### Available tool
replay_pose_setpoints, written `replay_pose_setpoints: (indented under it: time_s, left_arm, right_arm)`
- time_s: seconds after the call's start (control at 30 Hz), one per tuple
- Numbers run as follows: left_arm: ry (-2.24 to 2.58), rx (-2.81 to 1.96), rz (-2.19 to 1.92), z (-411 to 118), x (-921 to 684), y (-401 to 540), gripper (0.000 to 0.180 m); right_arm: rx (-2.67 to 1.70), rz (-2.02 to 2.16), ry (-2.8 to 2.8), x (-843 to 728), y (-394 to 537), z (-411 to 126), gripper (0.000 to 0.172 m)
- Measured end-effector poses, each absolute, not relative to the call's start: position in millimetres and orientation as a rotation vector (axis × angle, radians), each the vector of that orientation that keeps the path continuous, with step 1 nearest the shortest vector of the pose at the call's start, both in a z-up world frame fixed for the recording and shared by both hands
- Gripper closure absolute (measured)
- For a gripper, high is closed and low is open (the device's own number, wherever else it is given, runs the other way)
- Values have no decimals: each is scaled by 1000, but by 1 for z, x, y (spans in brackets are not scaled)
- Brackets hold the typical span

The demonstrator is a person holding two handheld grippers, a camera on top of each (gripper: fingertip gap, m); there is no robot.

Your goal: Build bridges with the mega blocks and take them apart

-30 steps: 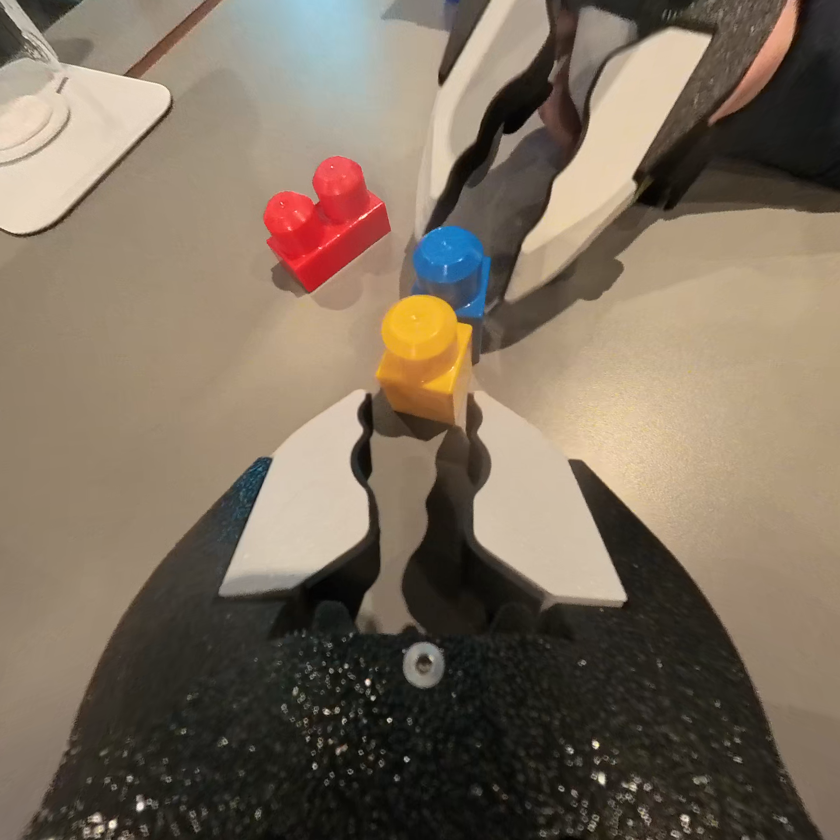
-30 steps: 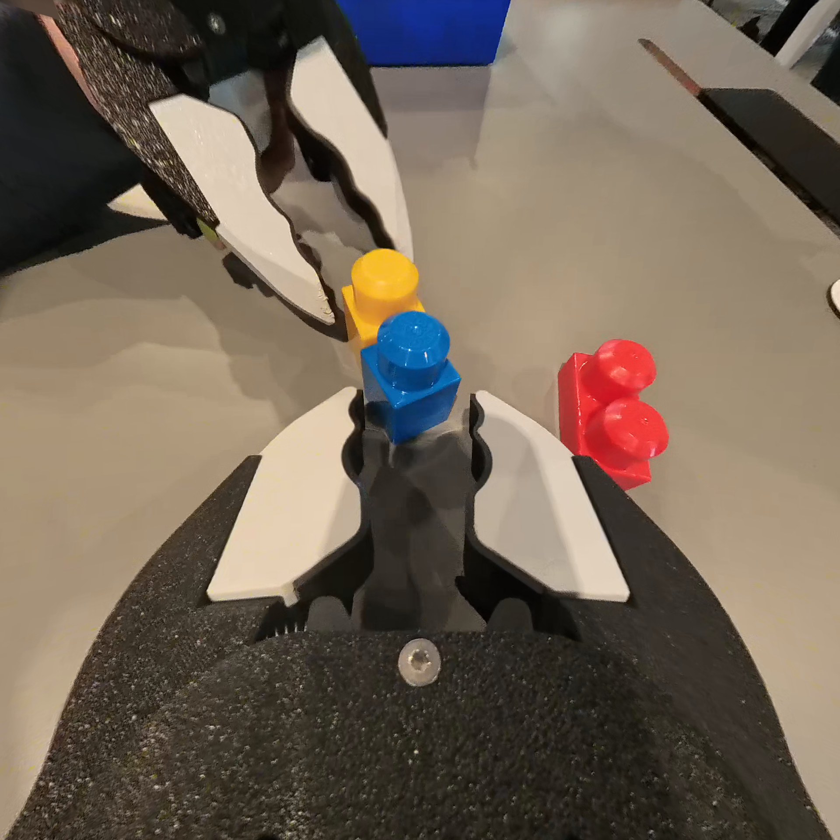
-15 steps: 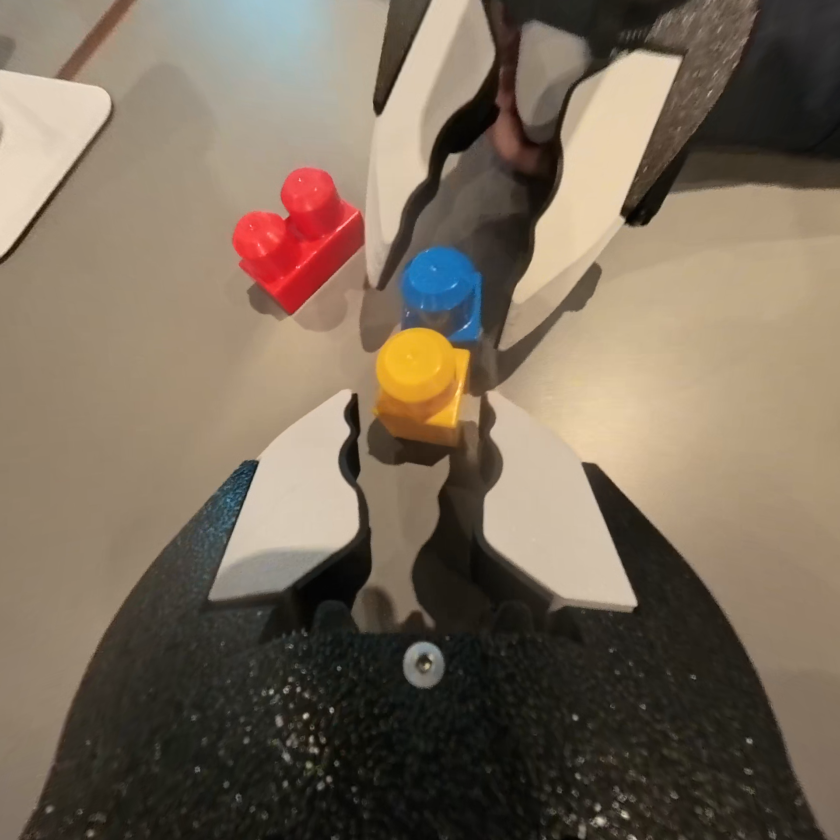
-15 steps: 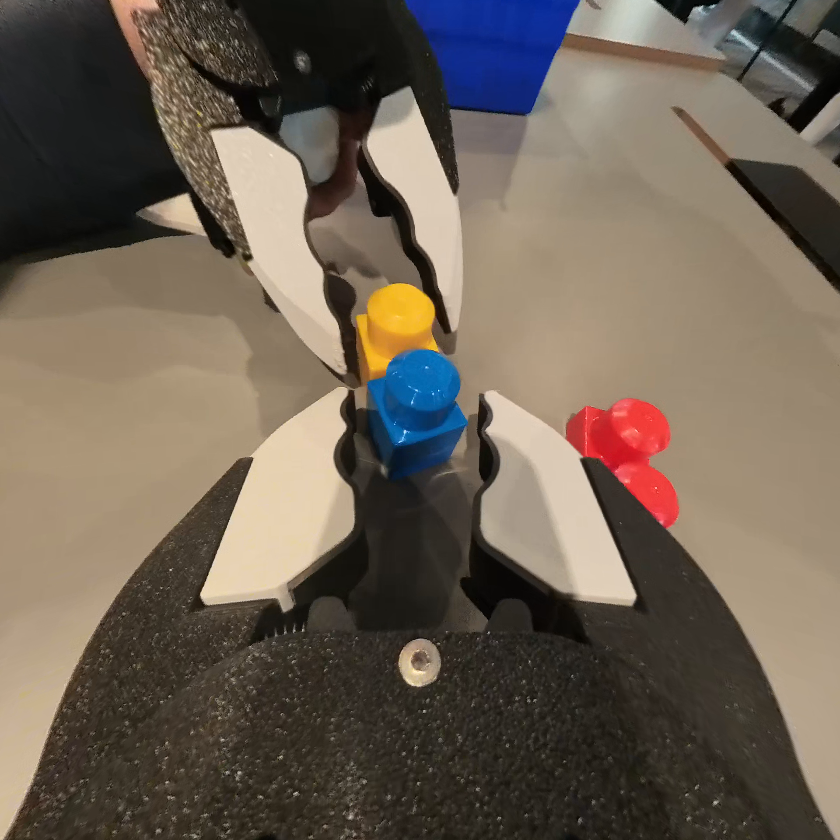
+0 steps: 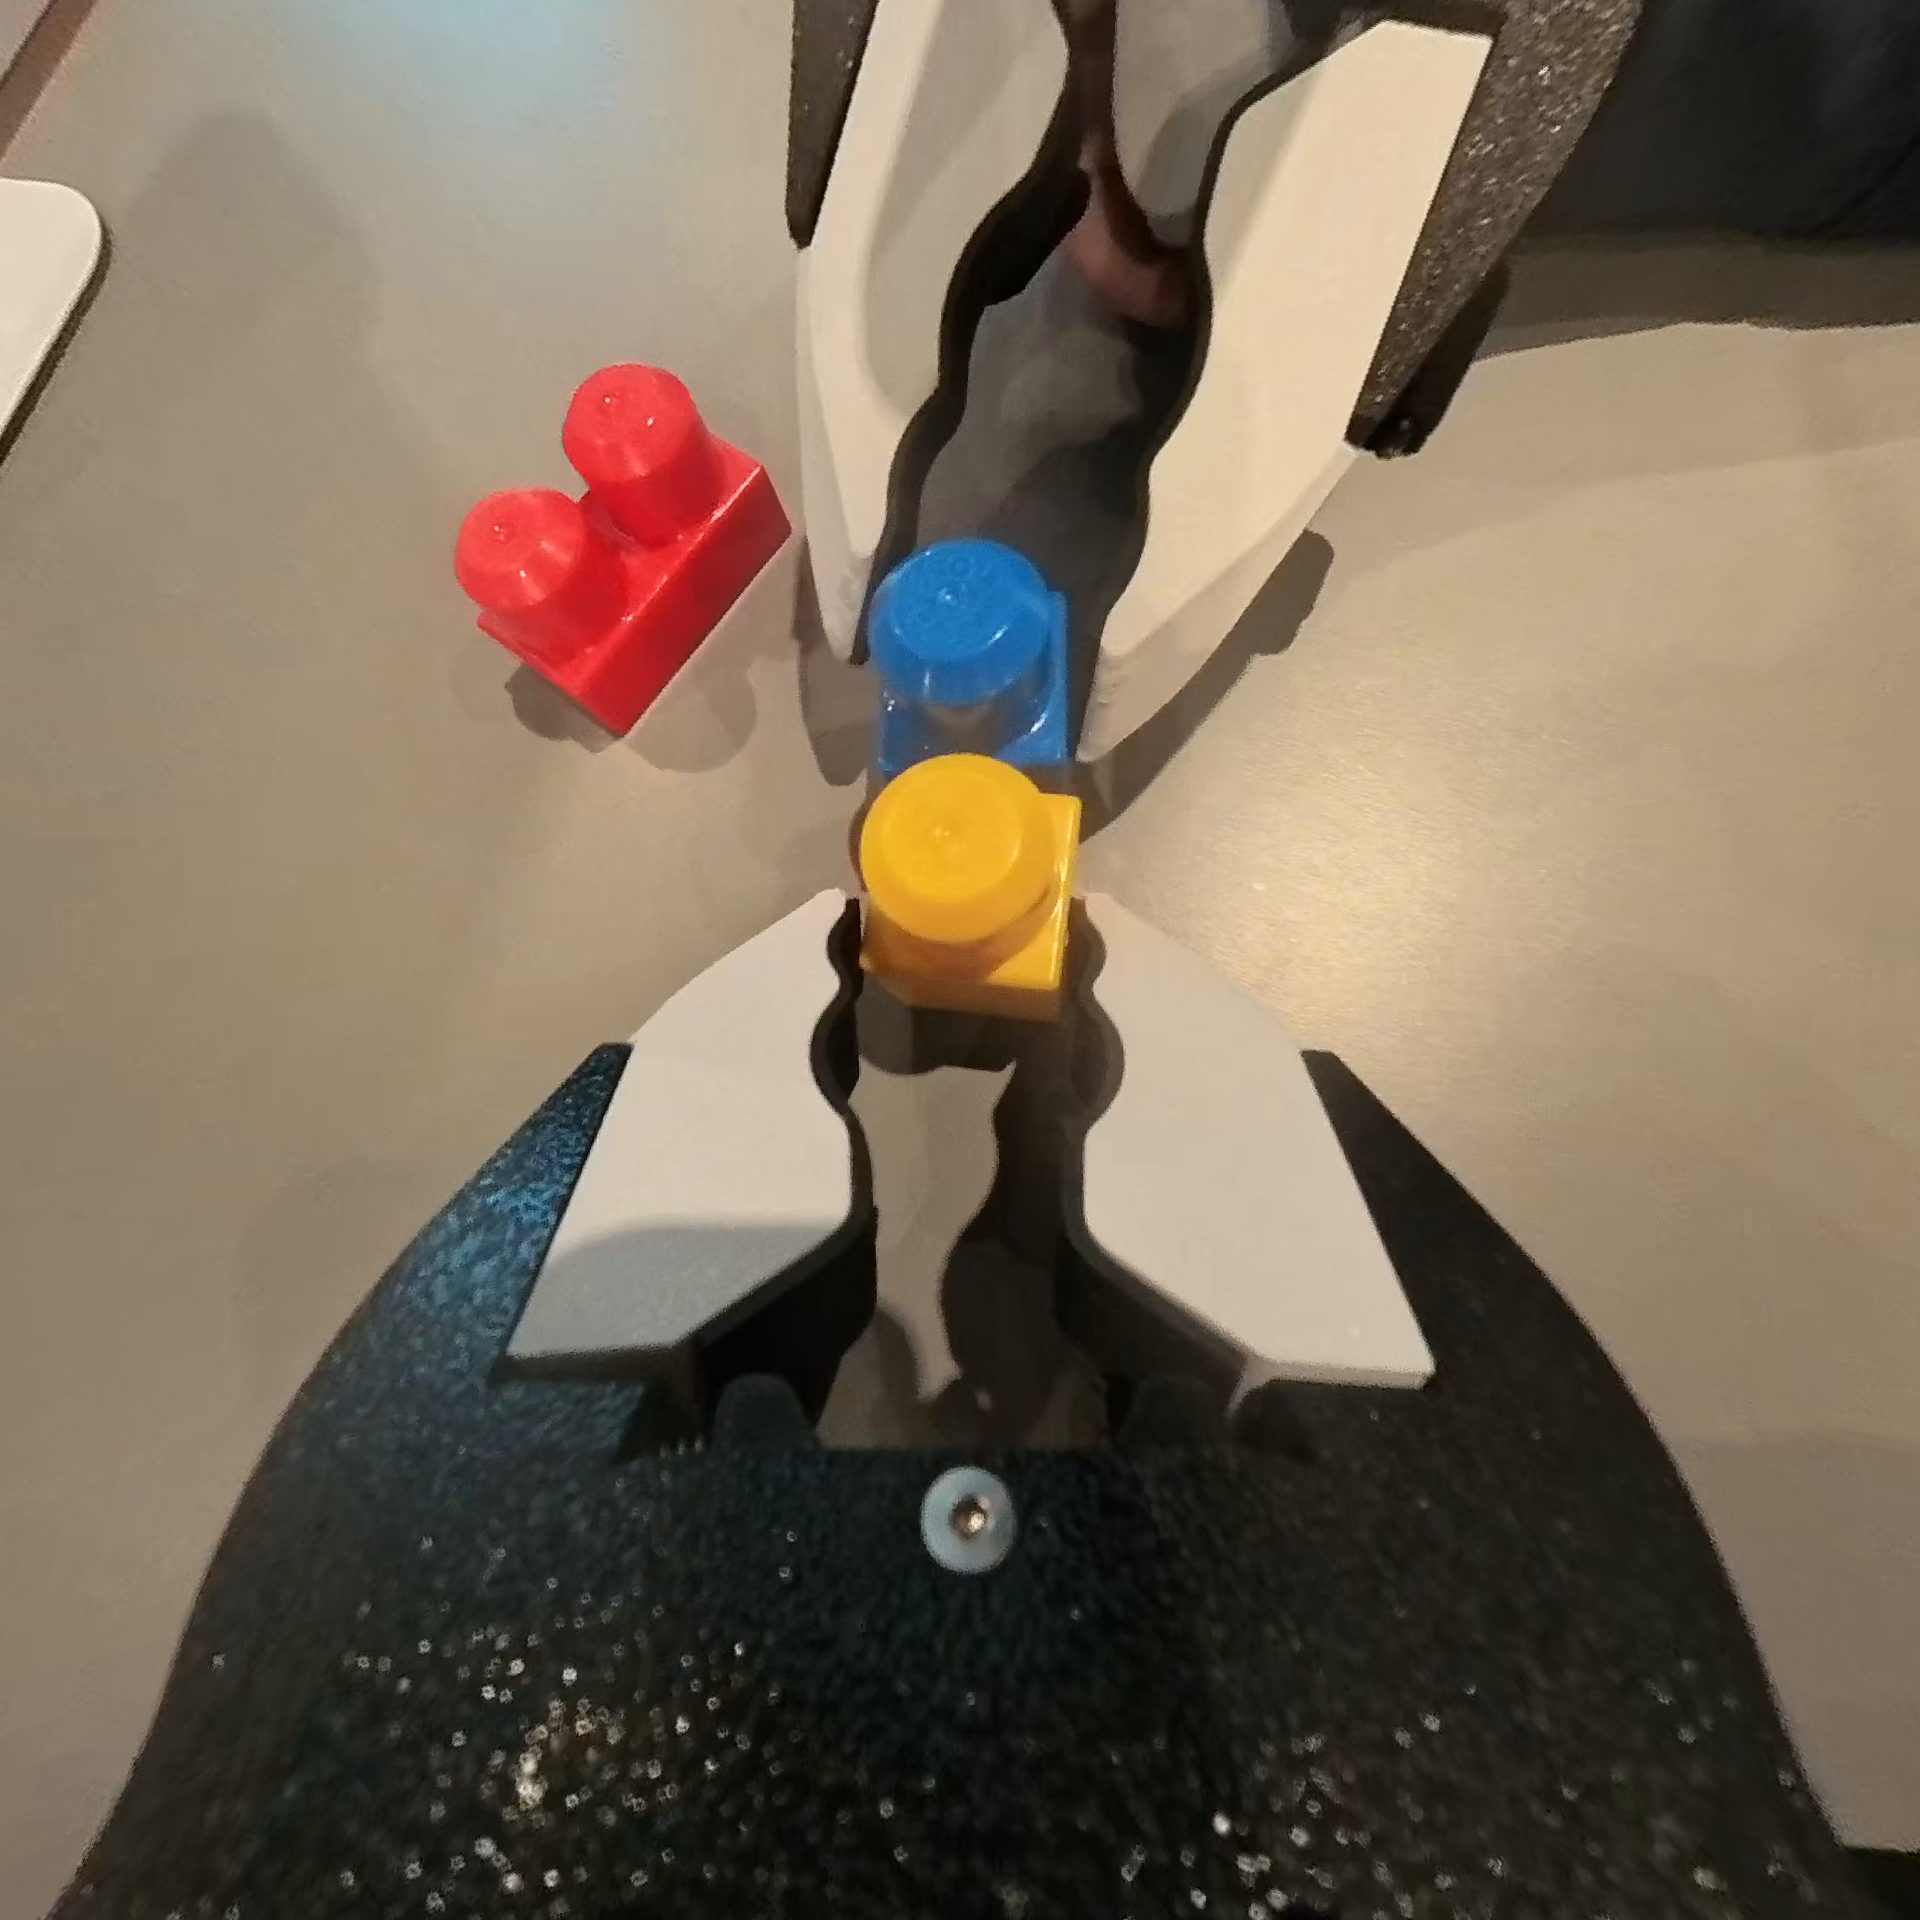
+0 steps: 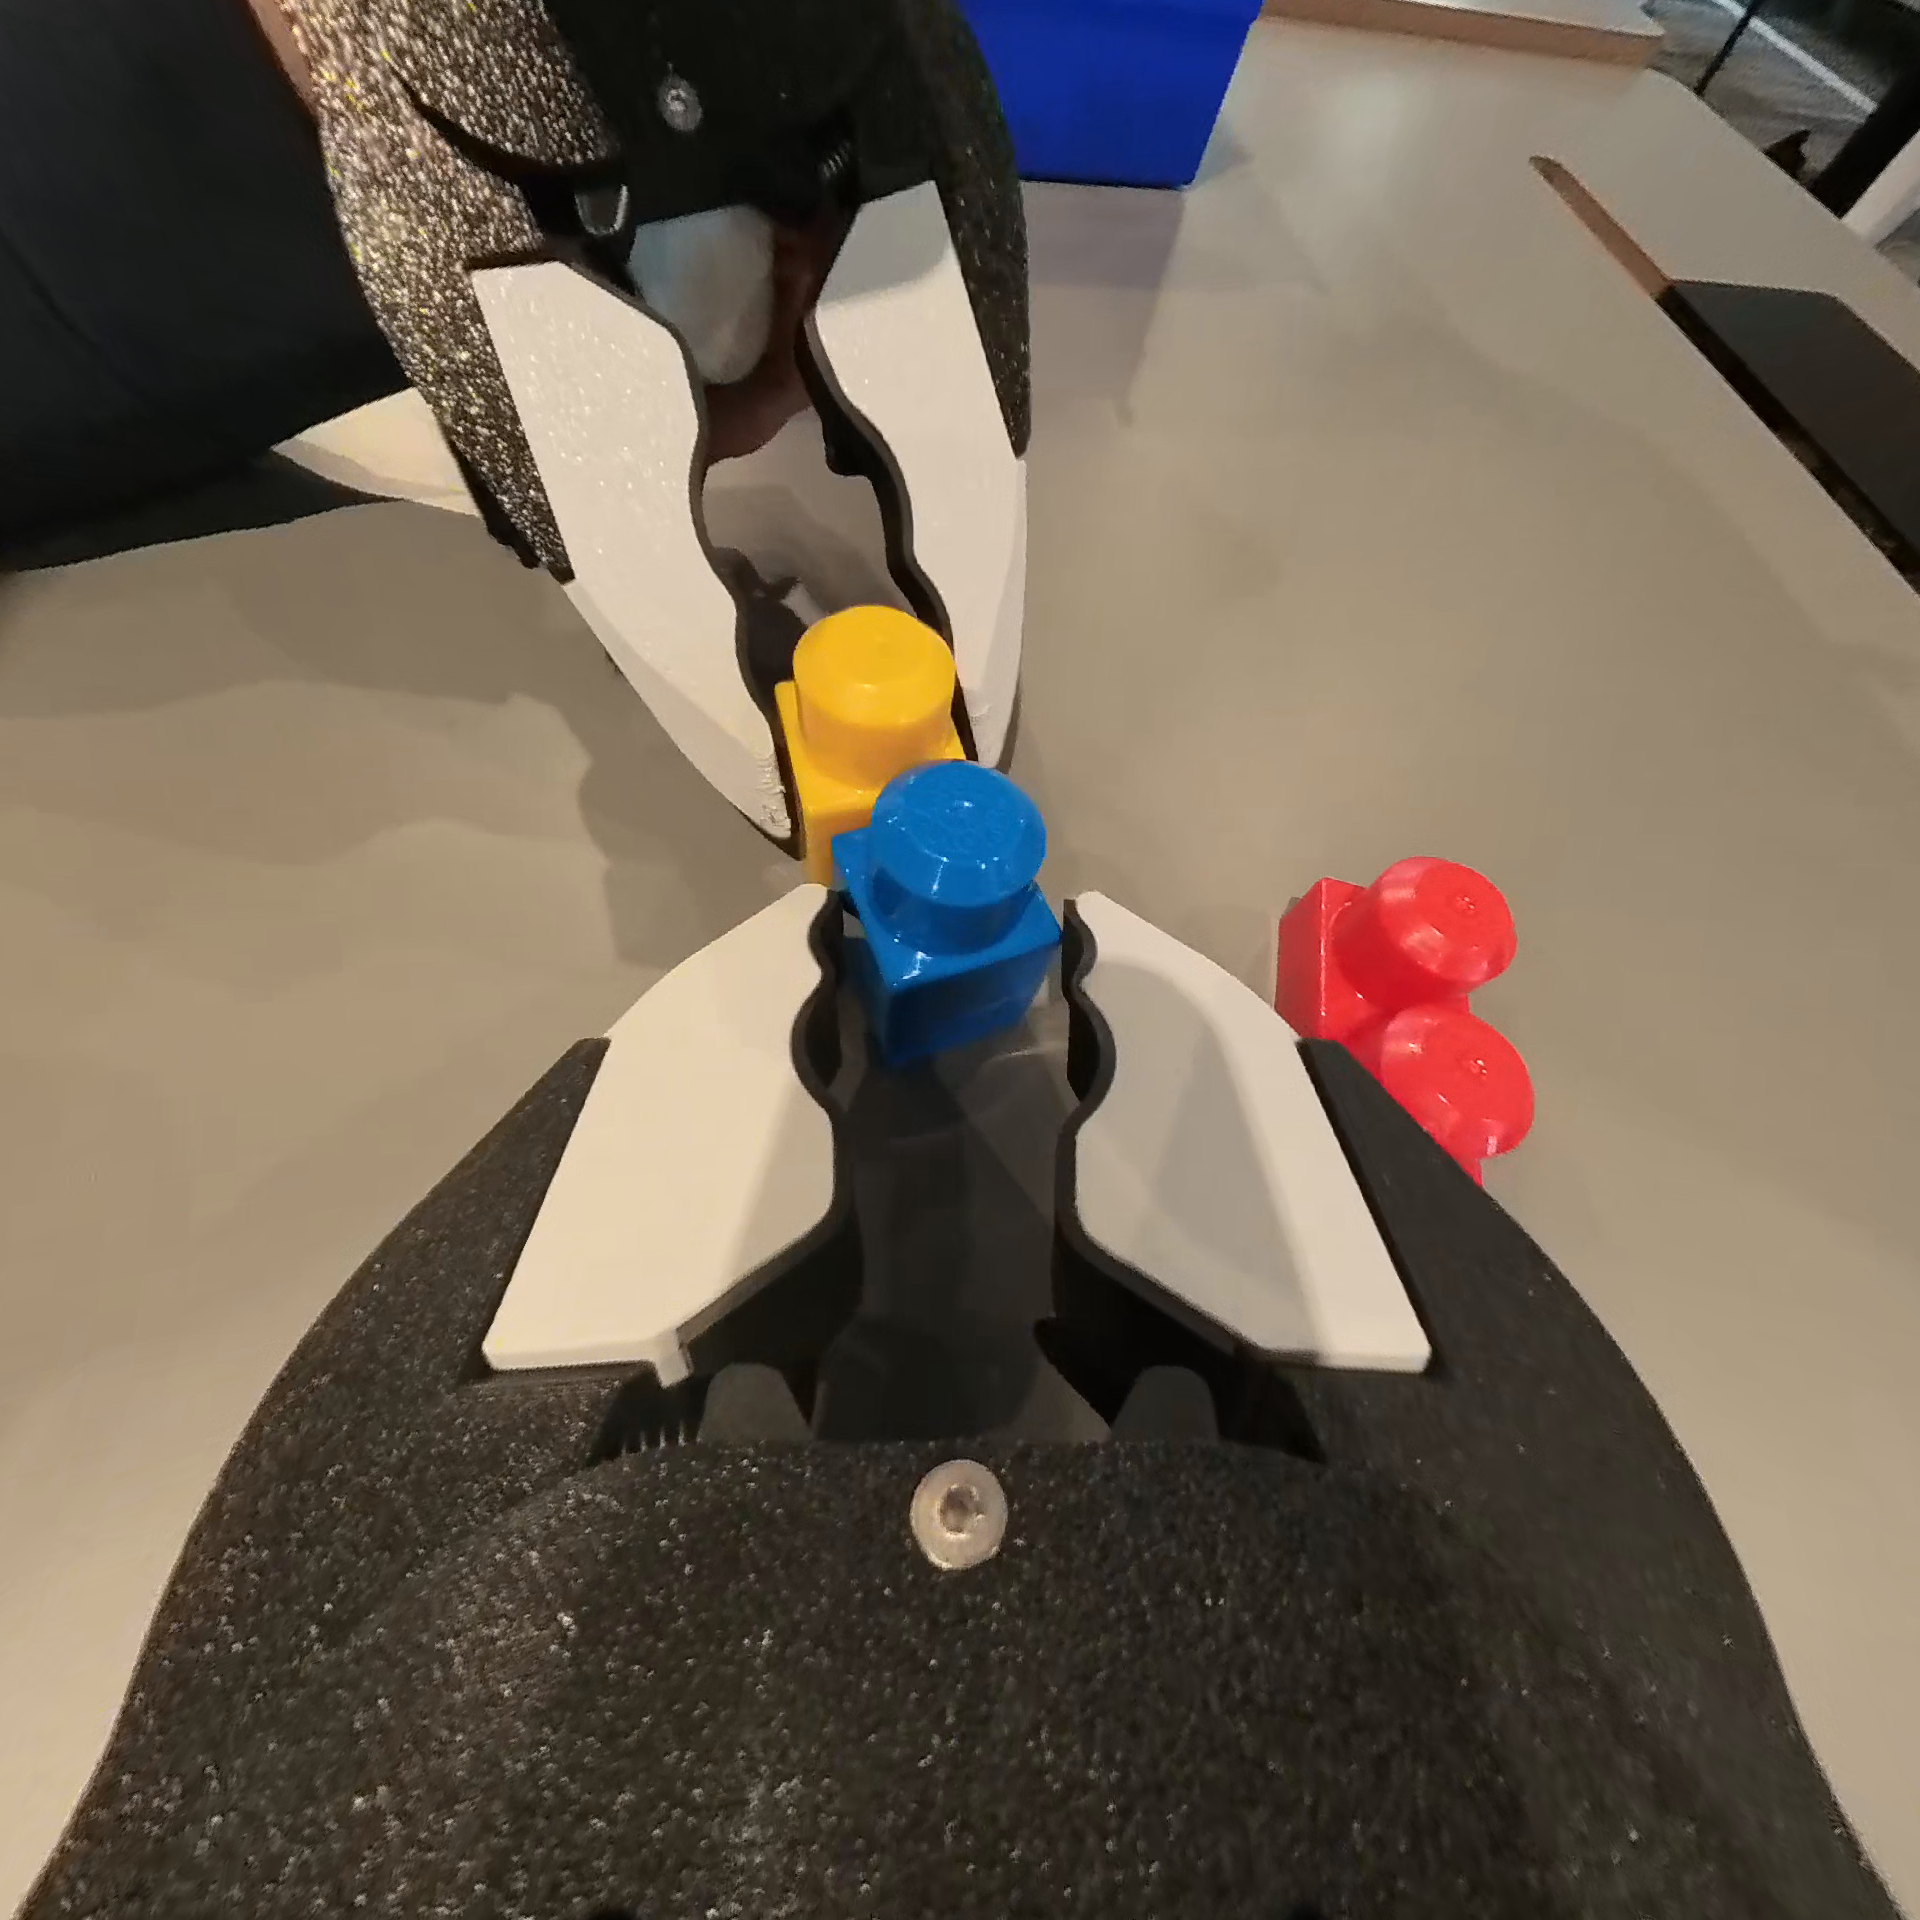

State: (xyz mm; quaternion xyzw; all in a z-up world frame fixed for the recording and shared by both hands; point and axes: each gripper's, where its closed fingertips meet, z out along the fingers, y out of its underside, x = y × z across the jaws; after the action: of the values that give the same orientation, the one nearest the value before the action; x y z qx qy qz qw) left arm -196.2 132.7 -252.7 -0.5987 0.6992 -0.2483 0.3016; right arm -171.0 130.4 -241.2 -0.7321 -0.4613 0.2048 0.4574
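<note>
With the left gripper (image 5: 971, 914) fingers gripping the yellow block (image 5: 961, 883) and the right gripper (image 6: 945, 914) fingers gripping the touching blue block (image 6: 951, 914), uneven lifting could knock either loose onto the desk (image 5: 312, 935).

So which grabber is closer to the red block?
The right one. The right gripper sits around the blue block, with the red block right beside its finger. The left gripper is around the yellow block, one block farther away.
</note>
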Motion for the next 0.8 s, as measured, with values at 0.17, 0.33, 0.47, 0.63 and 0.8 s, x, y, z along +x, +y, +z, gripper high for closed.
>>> replay_pose_setpoints:
  time_s: [0.17, 0.33, 0.47, 0.63, 0.8]
  left_arm:
    - [1871, -1571, -654, -253, -193, 134, 143]
    - [1878, -1561, -651, -252, -191, 136, 143]
    - [1880, -1555, -648, -252, -190, 137, 144]
    - [1873, -1548, -616, -253, -189, 139, 141]
    - [1737, -1550, -678, -241, -192, 141, 125]
  right_arm:
    - [-1825, 470, -1105, -169, 132, -241, 132]
    - [-1833, 465, -1089, -168, 132, -241, 132]
    - [-1844, 464, -1078, -167, 132, -241, 132]
    - [-1847, 455, -1078, -166, 132, -241, 132]
    - [-1781, 468, -1006, -161, 133, -224, 127]
